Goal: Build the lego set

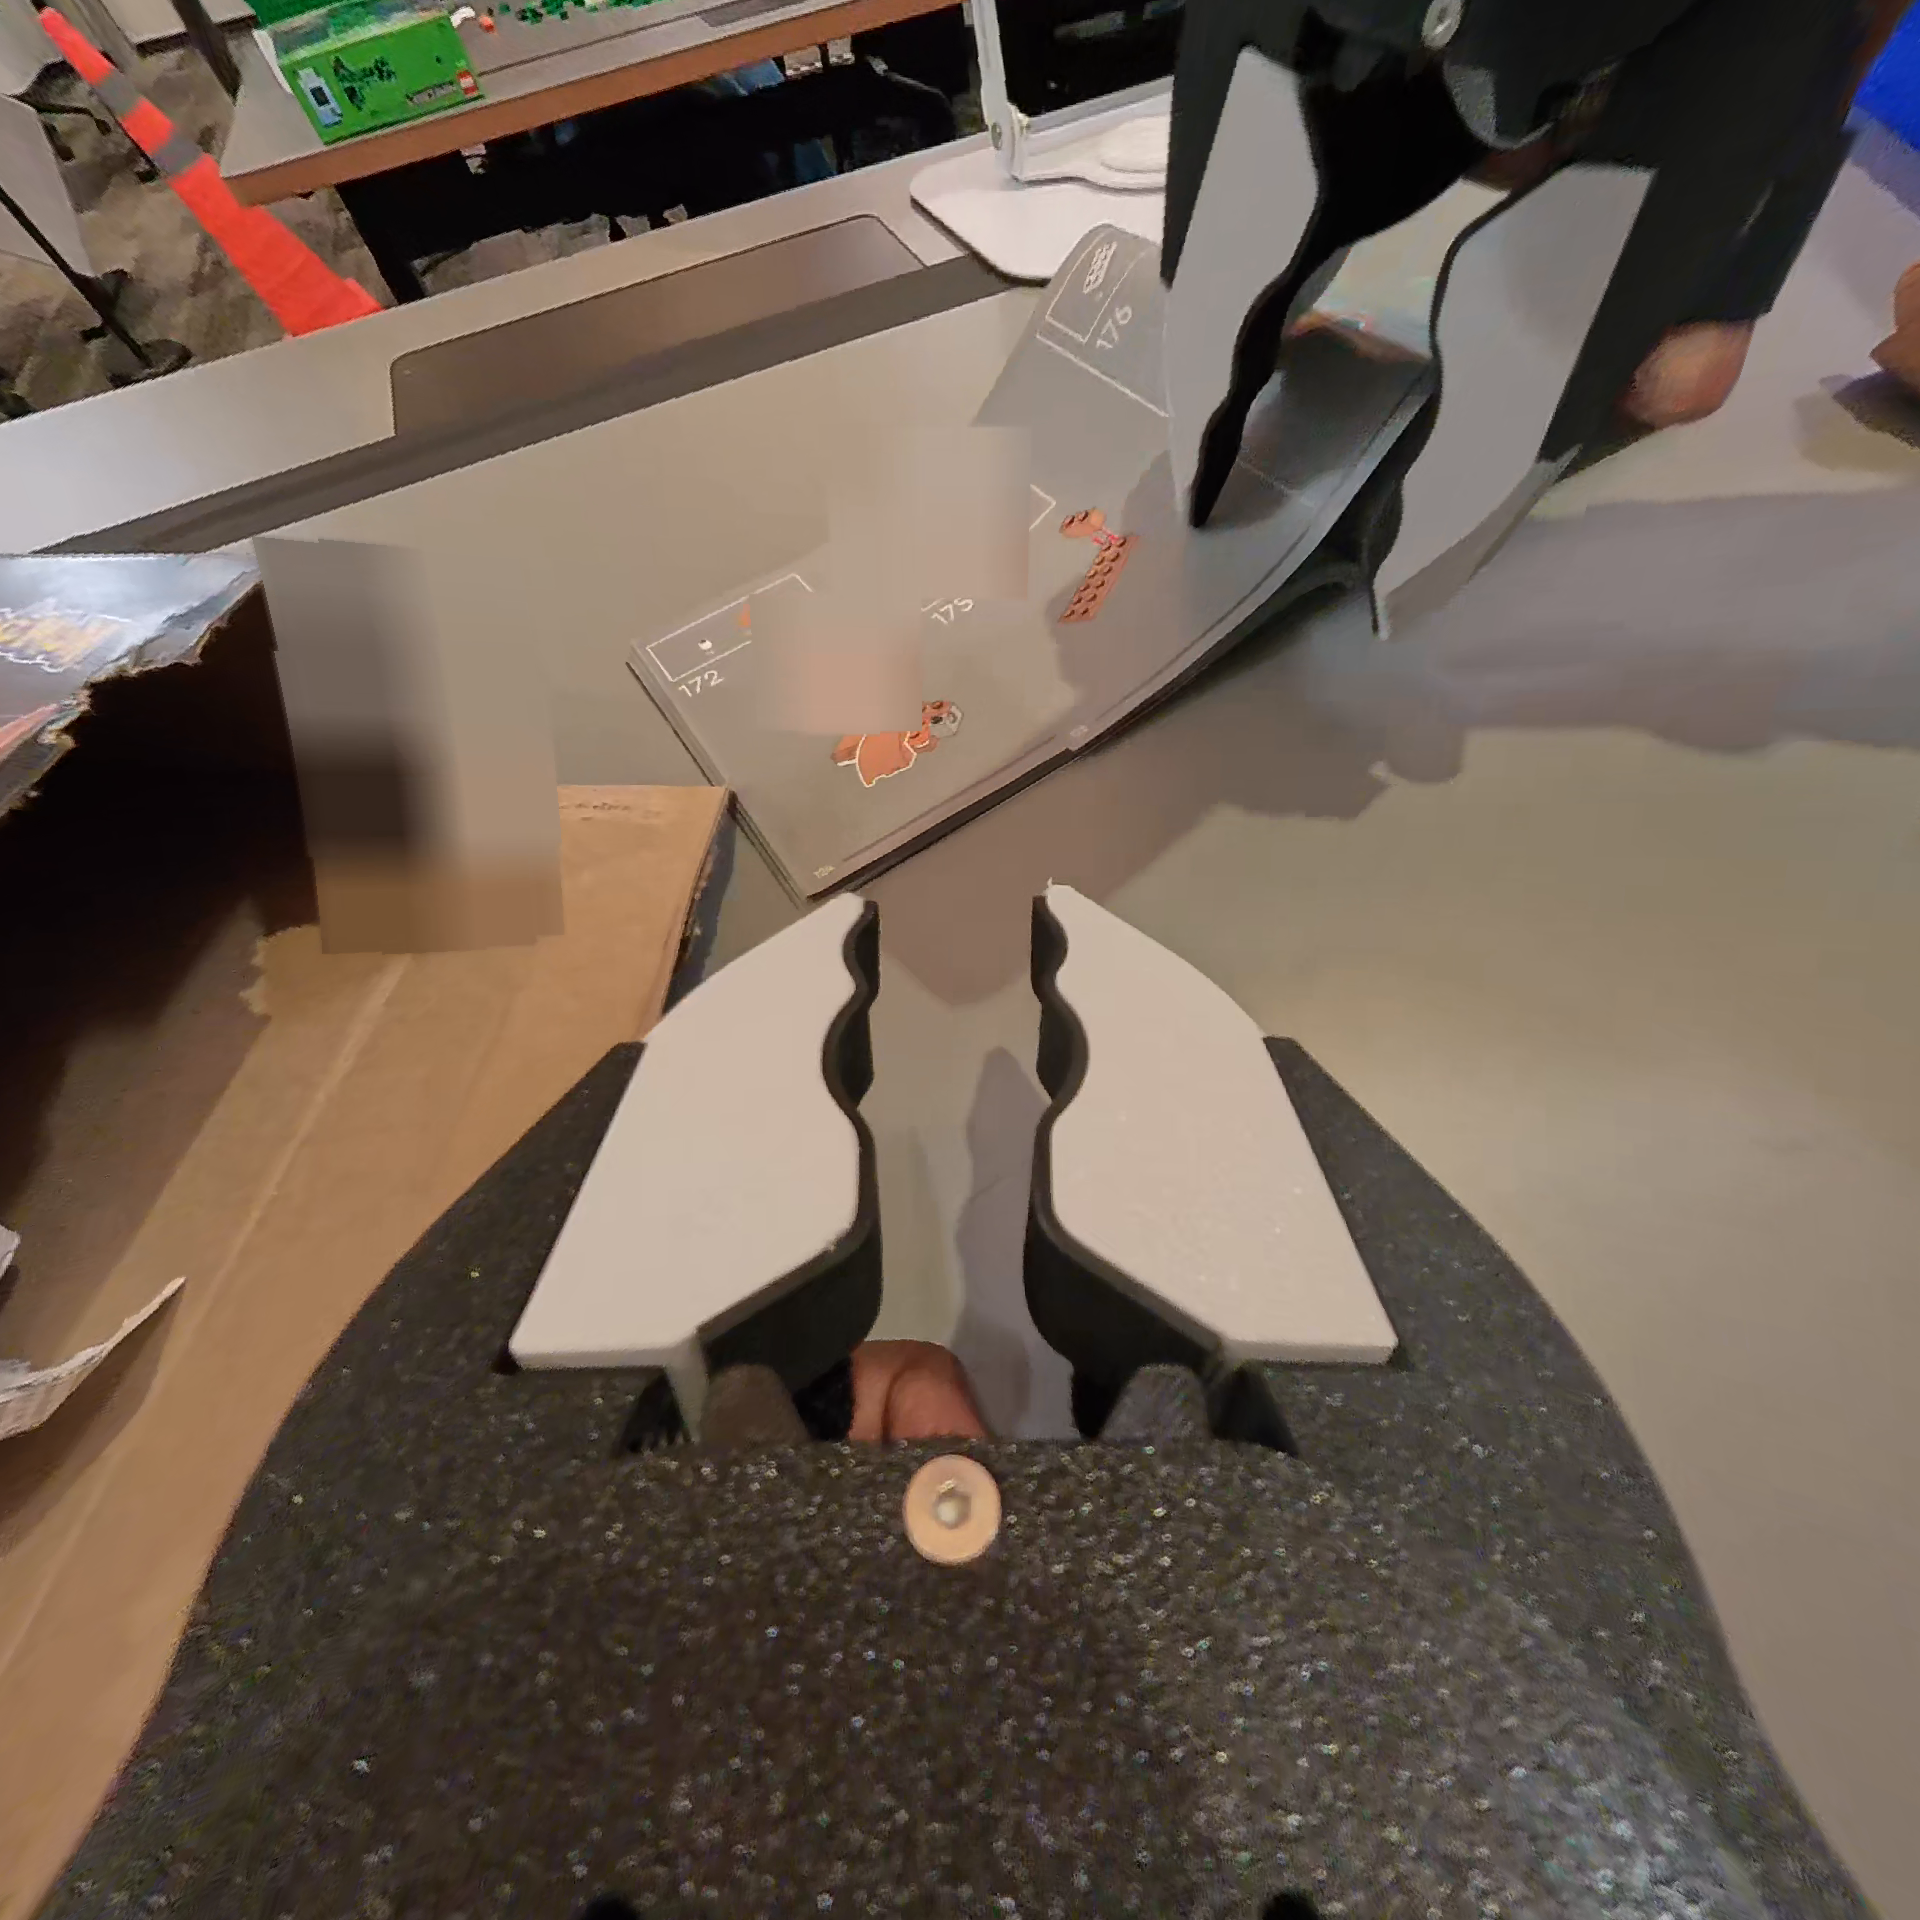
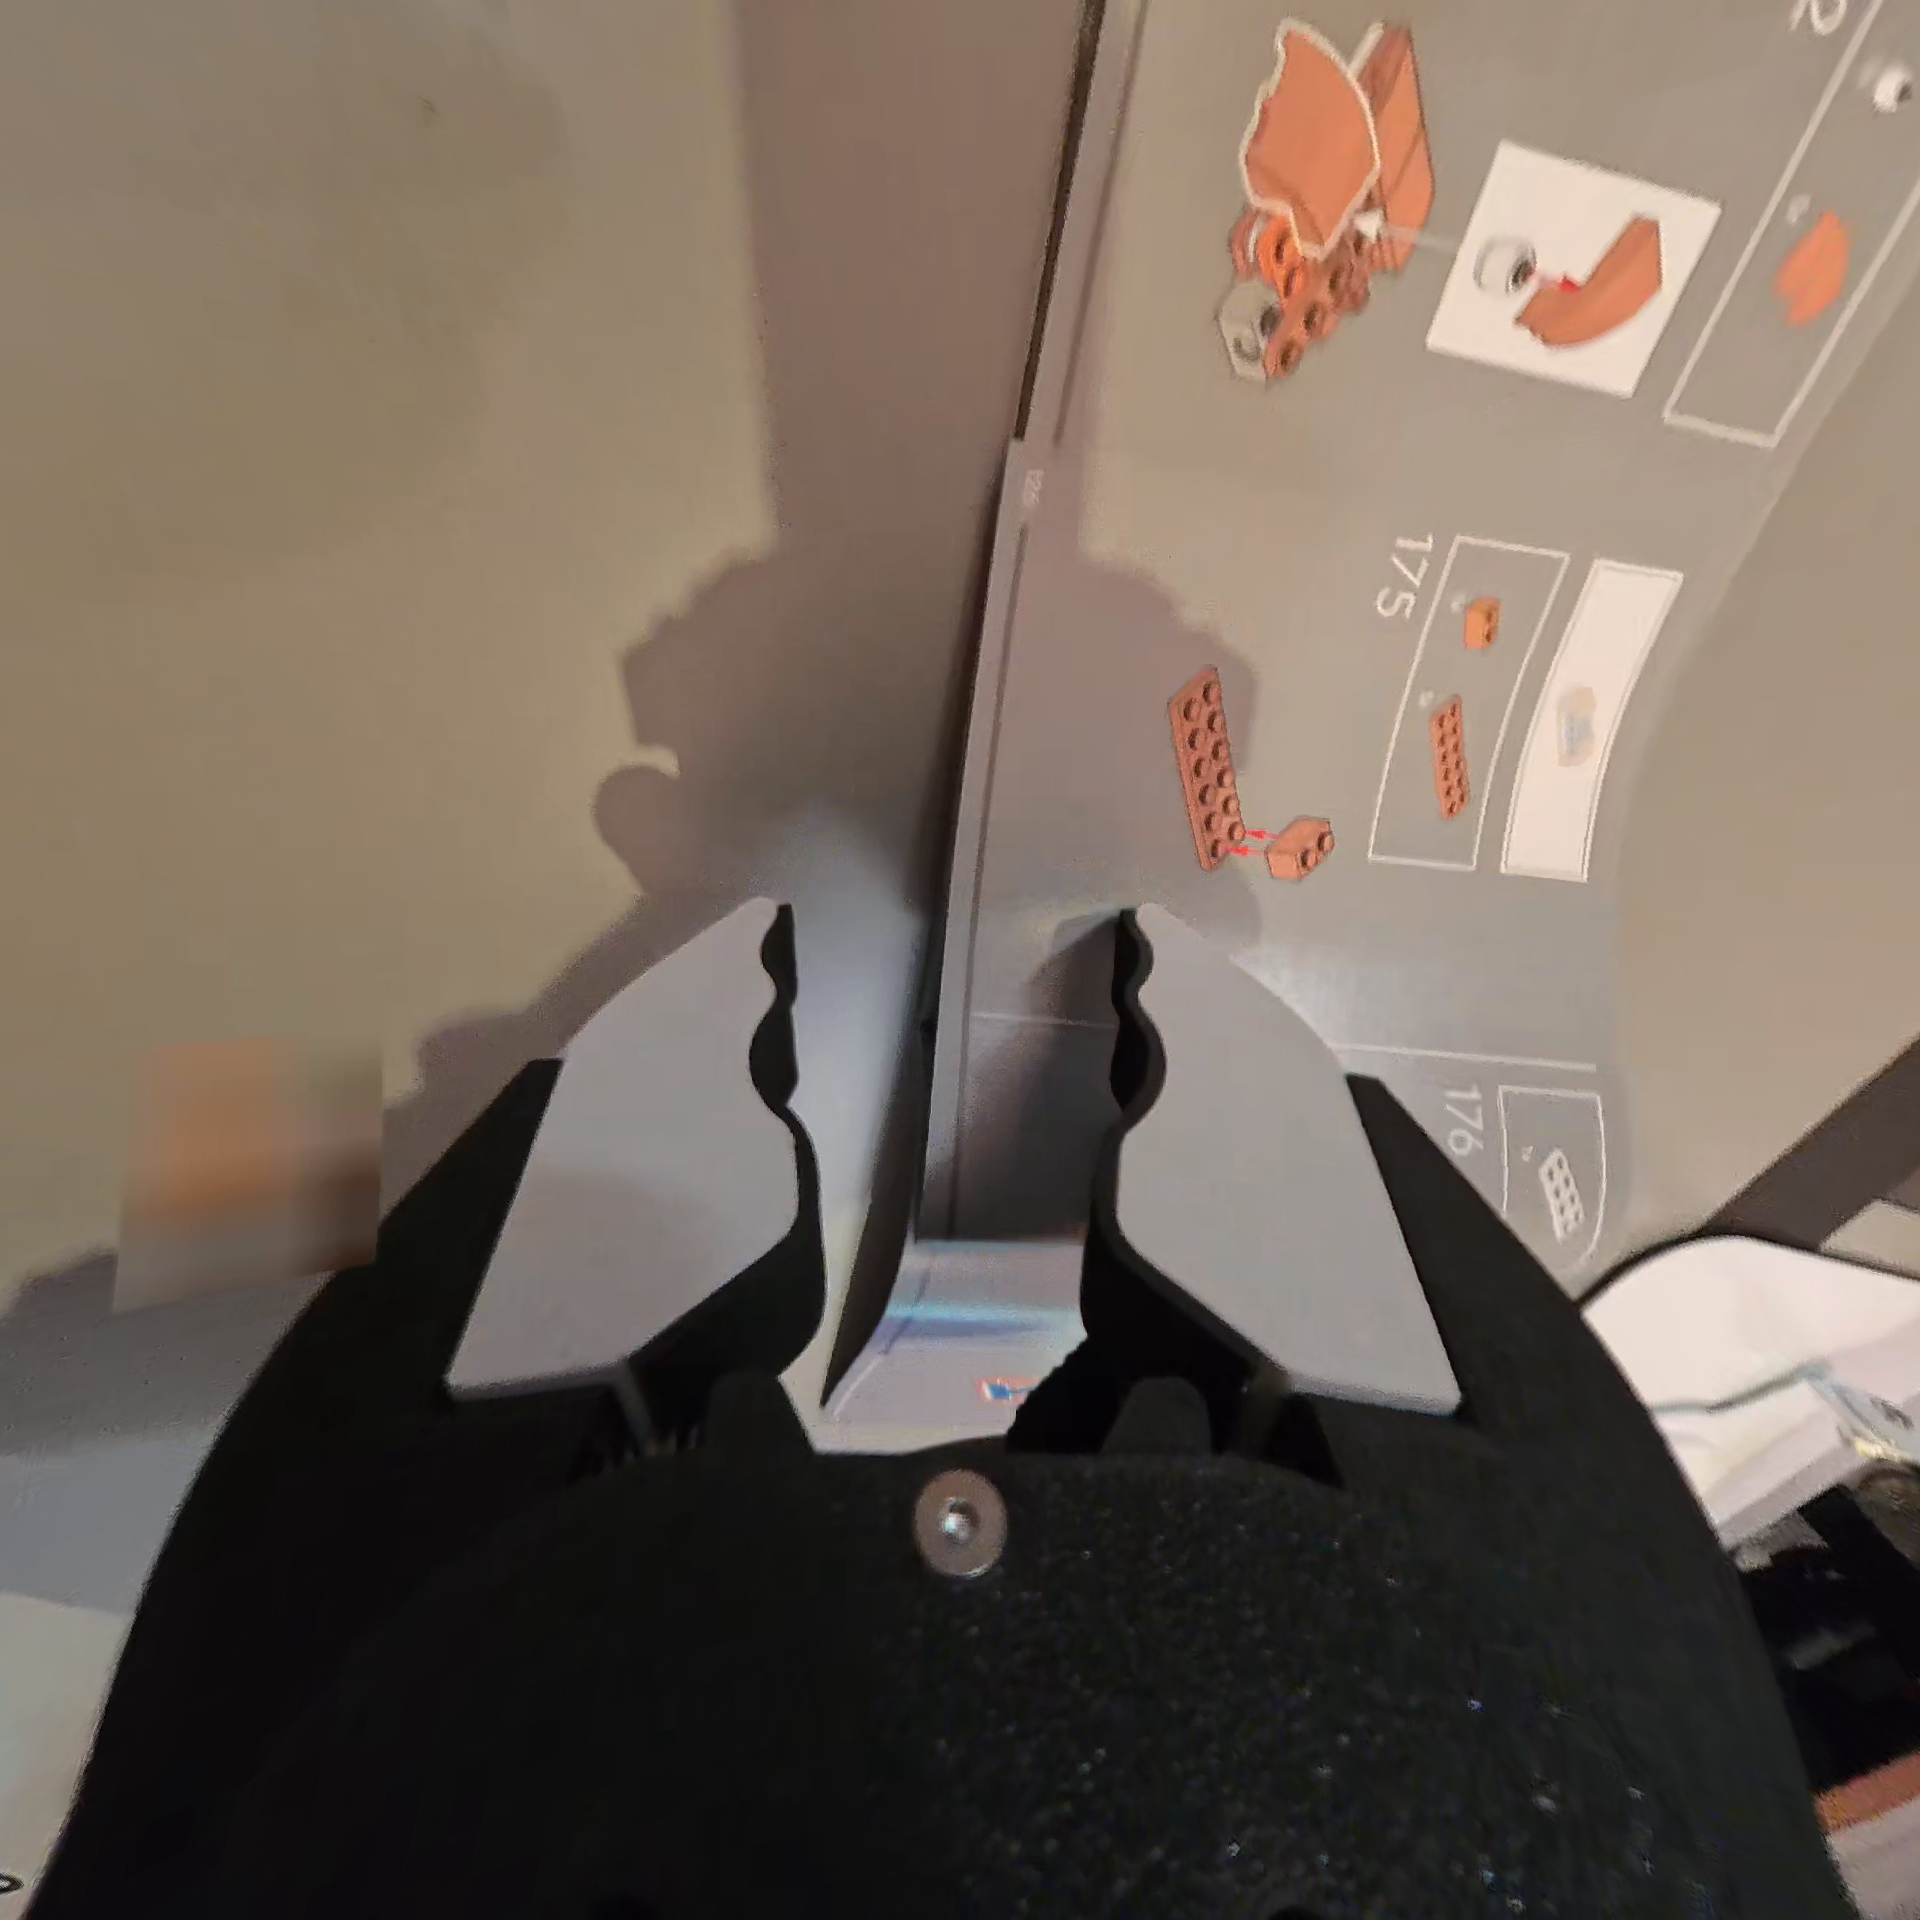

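The instruction booklet lies open on the grey table, its pages showing orange-brown brick drawings. In the left wrist view my left gripper hovers just before the booklet's near edge, open and empty. My right gripper comes down at the booklet's far right side, and one page curls up there. In the right wrist view the right gripper is open, and the lifted page's edge runs between its fingers without being pinched. The booklet's page fills that view's right half. No loose bricks show.
A brown cardboard box with a torn dark printed lid stands at the left. A white lamp base sits behind the booklet. A farther table holds a green box. An orange cone stands on the floor. Across from one pair of fingers to the other is roughly 15 cm.
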Motion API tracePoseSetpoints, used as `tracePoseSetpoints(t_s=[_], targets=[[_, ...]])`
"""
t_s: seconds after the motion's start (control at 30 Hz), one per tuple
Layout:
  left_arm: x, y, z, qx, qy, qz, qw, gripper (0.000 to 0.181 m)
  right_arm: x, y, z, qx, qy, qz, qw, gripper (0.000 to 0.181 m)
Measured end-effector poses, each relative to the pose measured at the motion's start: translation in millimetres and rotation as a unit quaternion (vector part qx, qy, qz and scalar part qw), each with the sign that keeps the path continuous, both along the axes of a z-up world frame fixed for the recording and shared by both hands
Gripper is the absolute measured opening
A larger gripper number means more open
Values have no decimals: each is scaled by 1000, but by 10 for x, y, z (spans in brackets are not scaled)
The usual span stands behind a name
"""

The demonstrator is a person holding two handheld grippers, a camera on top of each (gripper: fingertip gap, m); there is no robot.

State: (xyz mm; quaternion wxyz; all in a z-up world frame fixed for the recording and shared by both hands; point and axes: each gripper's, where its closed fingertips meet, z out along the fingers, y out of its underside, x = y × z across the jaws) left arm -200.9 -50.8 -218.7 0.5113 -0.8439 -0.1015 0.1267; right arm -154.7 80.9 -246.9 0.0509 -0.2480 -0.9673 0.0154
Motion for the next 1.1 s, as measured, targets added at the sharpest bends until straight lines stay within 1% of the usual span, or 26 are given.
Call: tracePoseSetpoints(t_s=[0.27, 0.37, 0.63, 0.8, 0.9, 1.0, 1.1], targets=[[77, 180, 37, 3, -39, -40, 998, 28, 15, 193, 198, -1, 83, -35, 996, 57], [97, 287, -6, -29, -45, -68, 996, 28, 18, 236, 202, 0, 103, -46, 994, 56], [5, 561, 6, -80, -41, -90, 992, 29, 31, 405, 207, 18, 163, -77, 983, 54], [-48, 653, 68, -85, -47, -86, 992, 29, 77, 516, 245, 7, 206, -125, 971, 54], [-208, 584, 87, -91, -48, -57, 993, 29, 131, 585, 240, 0, 232, -160, 959, 54], [-427, 455, 149, -63, -79, -14, 995, 29, 182, 645, 219, -12, 255, -195, 947, 53], [-559, 378, 266, -12, -121, 14, 993, 29, 216, 686, 210, -31, 276, -222, 935, 53]])
